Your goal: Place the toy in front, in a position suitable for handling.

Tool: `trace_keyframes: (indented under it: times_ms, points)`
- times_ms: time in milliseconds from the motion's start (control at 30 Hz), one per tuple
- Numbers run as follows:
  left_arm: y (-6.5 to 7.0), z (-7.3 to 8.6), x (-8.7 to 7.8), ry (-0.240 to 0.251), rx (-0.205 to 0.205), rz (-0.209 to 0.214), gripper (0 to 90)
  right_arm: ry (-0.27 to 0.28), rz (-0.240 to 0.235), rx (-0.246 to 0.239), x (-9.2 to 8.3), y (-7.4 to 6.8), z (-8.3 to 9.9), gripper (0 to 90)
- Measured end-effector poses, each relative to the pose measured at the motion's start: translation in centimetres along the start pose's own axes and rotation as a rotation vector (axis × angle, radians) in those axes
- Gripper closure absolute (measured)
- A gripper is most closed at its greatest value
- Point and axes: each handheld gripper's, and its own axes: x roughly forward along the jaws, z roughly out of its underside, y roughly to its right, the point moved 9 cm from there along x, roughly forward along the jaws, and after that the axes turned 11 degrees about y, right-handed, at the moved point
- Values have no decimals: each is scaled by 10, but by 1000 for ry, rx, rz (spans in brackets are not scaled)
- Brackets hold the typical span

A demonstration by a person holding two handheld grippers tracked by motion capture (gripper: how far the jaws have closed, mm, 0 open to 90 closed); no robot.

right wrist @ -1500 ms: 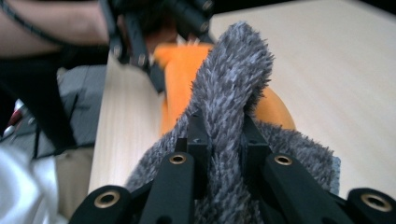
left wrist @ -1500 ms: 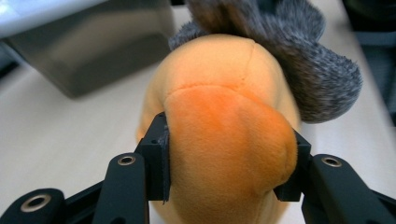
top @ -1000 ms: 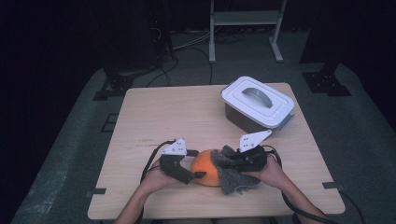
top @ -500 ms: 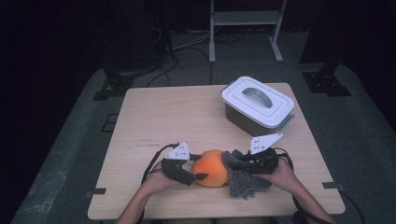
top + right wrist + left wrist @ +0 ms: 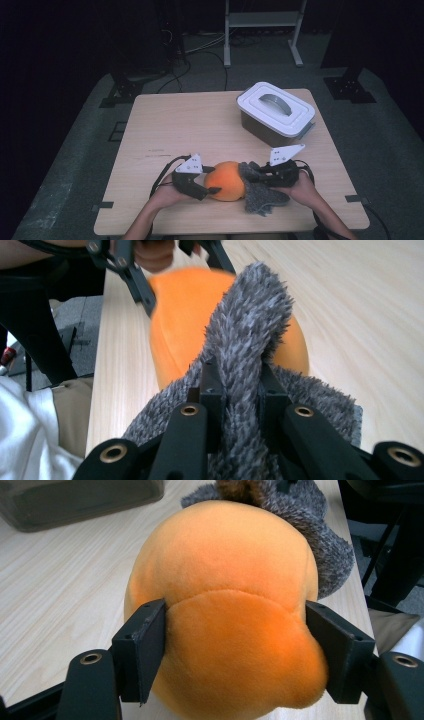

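An orange plush ball point(image 5: 227, 180) rests near the table's front edge. My left gripper point(image 5: 212, 180) grips it from the left. In the left gripper view the pads point(image 5: 142, 650) press into both sides of the plush point(image 5: 225, 570); the jaws have just been closing on it. A grey fuzzy cloth point(image 5: 262, 200) lies against the ball's right side. My right gripper point(image 5: 248, 175) is shut on a raised fold of it. In the right gripper view the jaws point(image 5: 242, 390) pinch the cloth point(image 5: 250, 330) in front of the plush point(image 5: 175, 315).
A grey container with a white handled lid point(image 5: 275, 107) stands at the back right of the wooden table point(image 5: 190, 125). Its dark side also shows in the left gripper view point(image 5: 75, 500). The table's front edge runs just behind both hands.
The left jaws have closed onto the orange plush. My right gripper has drawn the grey cloth a little to the right, uncovering more of the ball.
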Motion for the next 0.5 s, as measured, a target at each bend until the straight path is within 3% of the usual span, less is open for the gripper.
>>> trace_keyframes:
  times_ms: [100, 333, 500]
  points:
    - [1, -2, 4, -6, 9, -3, 293, -11, 7, 8, -4, 1, 4, 776]
    - [-3, 3, -2, -10, 8, 6, 313, 19, -45, -57, 15, -11, -23, 775]
    - [-1, 6, -6, -11, 6, 16, 320, 19, -42, -7, 10, -3, -11, 775]
